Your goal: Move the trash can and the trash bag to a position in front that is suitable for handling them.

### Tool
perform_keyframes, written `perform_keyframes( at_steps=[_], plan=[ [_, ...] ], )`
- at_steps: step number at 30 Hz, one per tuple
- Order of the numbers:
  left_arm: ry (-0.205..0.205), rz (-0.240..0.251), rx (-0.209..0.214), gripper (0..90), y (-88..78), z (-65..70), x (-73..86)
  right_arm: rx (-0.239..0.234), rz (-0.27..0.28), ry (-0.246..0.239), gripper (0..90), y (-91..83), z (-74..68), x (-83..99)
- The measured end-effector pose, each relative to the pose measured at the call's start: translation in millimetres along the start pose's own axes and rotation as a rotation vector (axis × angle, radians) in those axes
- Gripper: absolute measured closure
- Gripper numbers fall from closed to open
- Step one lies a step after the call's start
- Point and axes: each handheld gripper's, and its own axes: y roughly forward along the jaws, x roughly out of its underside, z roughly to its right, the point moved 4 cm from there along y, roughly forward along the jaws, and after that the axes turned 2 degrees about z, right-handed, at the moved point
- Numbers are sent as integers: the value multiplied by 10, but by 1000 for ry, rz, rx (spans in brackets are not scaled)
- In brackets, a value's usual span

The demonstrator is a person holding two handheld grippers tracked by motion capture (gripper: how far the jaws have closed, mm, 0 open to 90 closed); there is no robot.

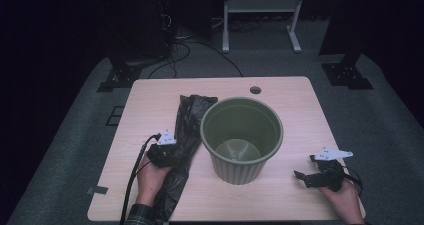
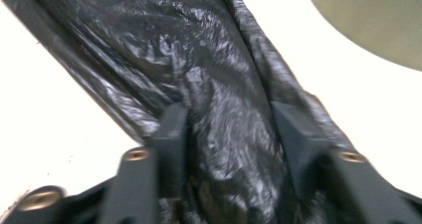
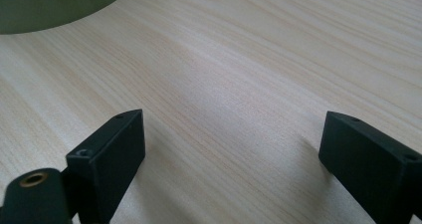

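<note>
We find a black bag (image 1: 184, 135) lying lengthwise on the table (image 1: 295, 100), running from the near left edge up to the far side of a green pot (image 1: 242, 137), whose left side it touches. The pot stands upright at the table's middle.

The left gripper (image 1: 167, 152) sits on the bag about midway along it, just left of the pot. In the left gripper view the bag (image 2: 219, 109) bulges up between the two jaws, which stand partly closed around a bunched fold of the plastic; both pads appear to press the film at its sides. No other thing lies between them.

The right gripper (image 1: 307, 177) rests near the near right corner, well apart from the pot and the bag. In the right gripper view its jaws stand wide apart over bare wood (image 3: 239, 74), nothing between them, with the pot's side (image 3: 50, 5) at the upper left.
</note>
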Motion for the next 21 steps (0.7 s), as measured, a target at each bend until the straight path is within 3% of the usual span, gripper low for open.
perform_keyframes(
  at_steps=[5, 9, 14, 15, 21],
  plan=[
    [-6, 28, 68, 866, -46, -17, 64, 0, 0, 2, 96, 0, -1, 0],
    [18, 30, 85, 882, -75, -10, 73, 1, 0, 2, 97, 0, 0, -1],
    [39, 92, 106, 880, -210, 35, -2, 1, 0, 3, 97, 0, 1, -1],
    [48, 139, 119, 880, -316, 53, -52, 2, 0, 4, 97, 0, 1, -1],
    [119, 218, 187, 877, -656, 153, -204, 2, 0, 4, 97, 1, 1, -1]
  ],
)
